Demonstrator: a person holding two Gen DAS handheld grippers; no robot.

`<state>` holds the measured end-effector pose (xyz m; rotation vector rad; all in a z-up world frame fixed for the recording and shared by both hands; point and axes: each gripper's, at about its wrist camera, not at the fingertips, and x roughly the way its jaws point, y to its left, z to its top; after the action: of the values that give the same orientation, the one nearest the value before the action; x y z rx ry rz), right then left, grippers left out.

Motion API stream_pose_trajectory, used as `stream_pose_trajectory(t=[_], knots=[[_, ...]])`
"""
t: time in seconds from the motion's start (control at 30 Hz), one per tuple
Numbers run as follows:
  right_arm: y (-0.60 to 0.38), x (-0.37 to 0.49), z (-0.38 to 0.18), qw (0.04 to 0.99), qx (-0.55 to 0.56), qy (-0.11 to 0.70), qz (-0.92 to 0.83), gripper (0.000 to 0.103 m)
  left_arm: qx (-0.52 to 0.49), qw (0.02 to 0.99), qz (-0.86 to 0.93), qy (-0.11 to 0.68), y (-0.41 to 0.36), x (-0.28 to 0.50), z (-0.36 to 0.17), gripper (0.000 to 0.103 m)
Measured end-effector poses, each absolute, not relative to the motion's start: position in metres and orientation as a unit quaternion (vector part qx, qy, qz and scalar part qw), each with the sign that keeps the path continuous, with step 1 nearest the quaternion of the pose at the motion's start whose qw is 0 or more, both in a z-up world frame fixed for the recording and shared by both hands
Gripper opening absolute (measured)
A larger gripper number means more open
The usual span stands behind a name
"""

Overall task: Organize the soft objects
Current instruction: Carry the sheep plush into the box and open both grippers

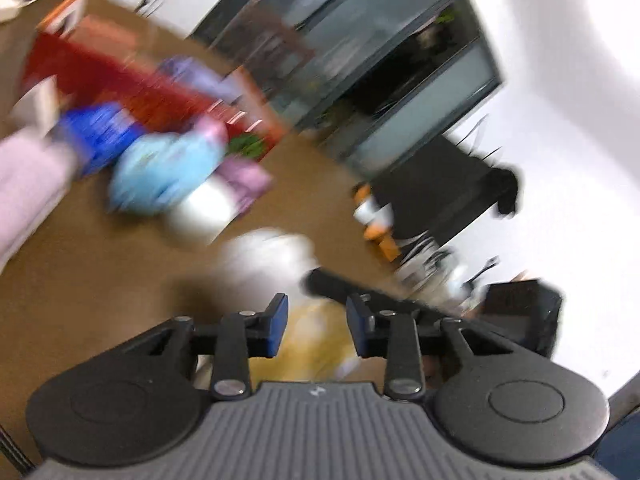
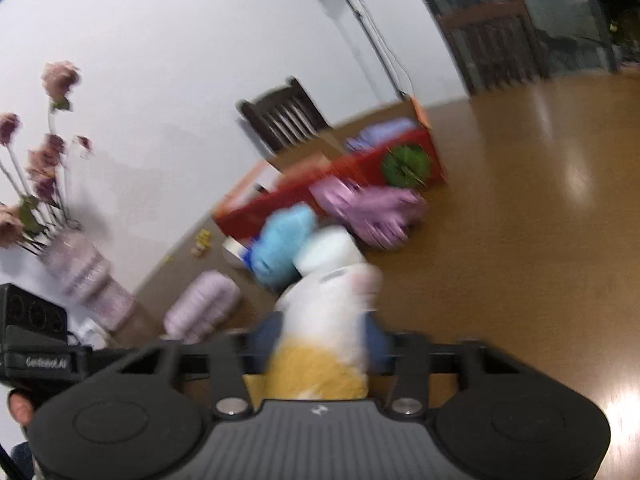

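Note:
A white and yellow plush toy [image 2: 328,308] sits between the blue pads of my right gripper [image 2: 320,338], which is shut on it just above the brown table [image 2: 520,240]. In the left wrist view the toy's white part [image 1: 268,256] lies ahead of my left gripper [image 1: 317,322]. A yellow blur fills the gap between its pads, and I cannot tell whether they press on it. Behind stand a red open box [image 2: 360,168], a light blue plush [image 2: 284,240], a purple plush [image 2: 380,212] and a white roll [image 2: 332,248]. Both views are blurred.
A lilac soft bundle [image 2: 200,304] lies at the left. Beside it stands a vase of pink flowers [image 2: 84,276]. A dark chair [image 2: 284,116] stands behind the table by the white wall. A hand [image 2: 20,404] holds the left device at the frame's left edge.

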<state>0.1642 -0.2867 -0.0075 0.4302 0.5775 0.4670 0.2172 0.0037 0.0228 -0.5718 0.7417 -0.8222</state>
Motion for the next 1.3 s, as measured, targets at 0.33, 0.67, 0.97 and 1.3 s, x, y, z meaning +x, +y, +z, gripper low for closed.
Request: stream_pose_trajectory(t=[0.33,0.67,0.97,1.3], knots=[[-0.260,0.222,0.021,0.908,0.093,0.301,0.276,0.061,-0.172,0.846,-0.359,0.353,0.033,0.229,0.028,0.068],[-0.222,0.215,-0.013,0.886,0.082,0.353,0.289,0.045,-0.185,0.824,-0.340,0.415,0.023,0.193,-0.015,0.070],[-0.269,0.175,-0.020,0.915,0.189,0.309,0.177,0.041,-0.241,0.791,-0.370,0.424,0.005,0.203,-0.022,0.054],[-0.286,0.207,0.035,0.941,0.182,0.222,0.179,0.040,-0.230,0.836,-0.371,0.332,-0.002,0.253,0.041,0.047]])
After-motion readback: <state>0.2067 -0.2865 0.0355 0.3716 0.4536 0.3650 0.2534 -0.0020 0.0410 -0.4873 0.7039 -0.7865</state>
